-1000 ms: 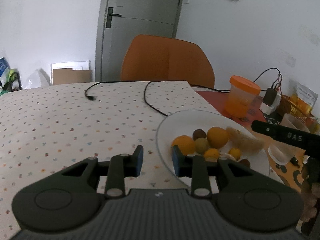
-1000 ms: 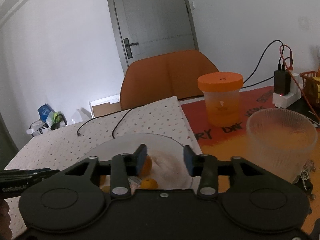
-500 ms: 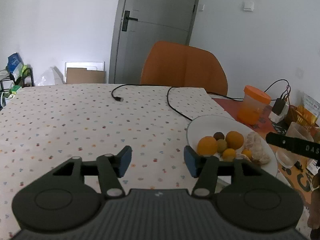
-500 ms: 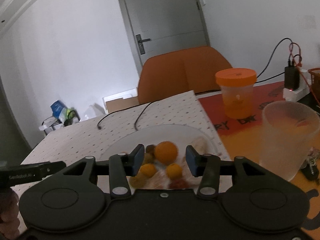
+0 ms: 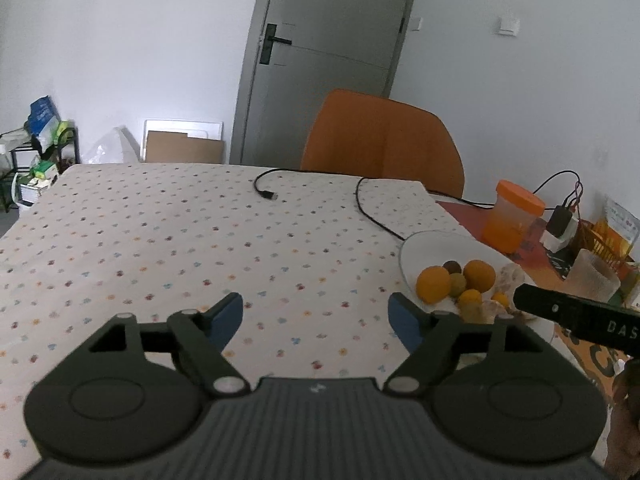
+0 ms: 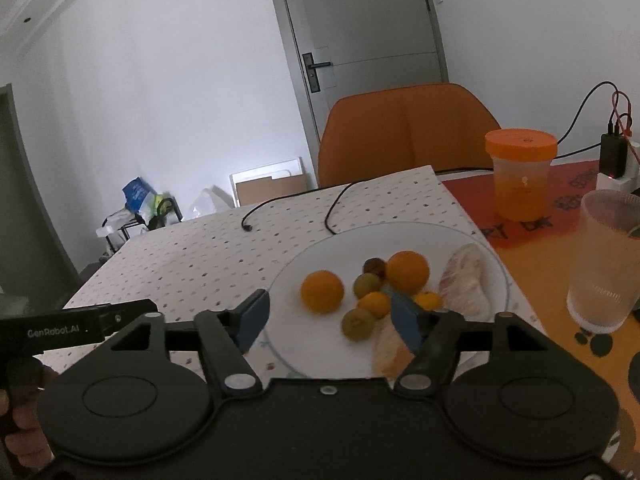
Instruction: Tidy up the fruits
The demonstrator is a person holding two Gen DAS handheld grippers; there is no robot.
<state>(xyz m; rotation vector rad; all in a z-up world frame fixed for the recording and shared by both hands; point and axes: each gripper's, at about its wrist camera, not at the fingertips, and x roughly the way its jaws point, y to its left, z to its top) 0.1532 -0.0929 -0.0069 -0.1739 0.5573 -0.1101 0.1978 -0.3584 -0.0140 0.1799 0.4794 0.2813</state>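
A white plate [image 6: 312, 356] [image 5: 430, 242] holds several fruits: two oranges [image 6: 322, 291] [image 6: 407, 272], small yellow-orange fruits [image 6: 374, 304], greenish-brown round fruits [image 6: 358, 323] and pale peeled pomelo pieces [image 6: 466, 280]. My right gripper [image 6: 326, 322] hovers open just above the plate's near edge, nothing between its fingers. My left gripper [image 5: 316, 318] is open over the dotted tablecloth [image 5: 160, 240], left of the plate, holding nothing. In the left wrist view the oranges [image 5: 433, 284] sit at the right, partly hidden by the right gripper's black body [image 5: 576, 314].
An orange-lidded jar [image 6: 520, 174] and a frosted cup [image 6: 606, 260] stand right of the plate on a red-orange mat. A black cable [image 5: 368, 208] crosses the cloth behind the plate. An orange chair [image 5: 382, 140] stands at the far edge. A charger [image 6: 612, 154] sits at far right.
Both grippers have pulled back and up from the plate, so more of the table and fruit shows. Both sets of jaws have opened wider. The fruits lie as before.
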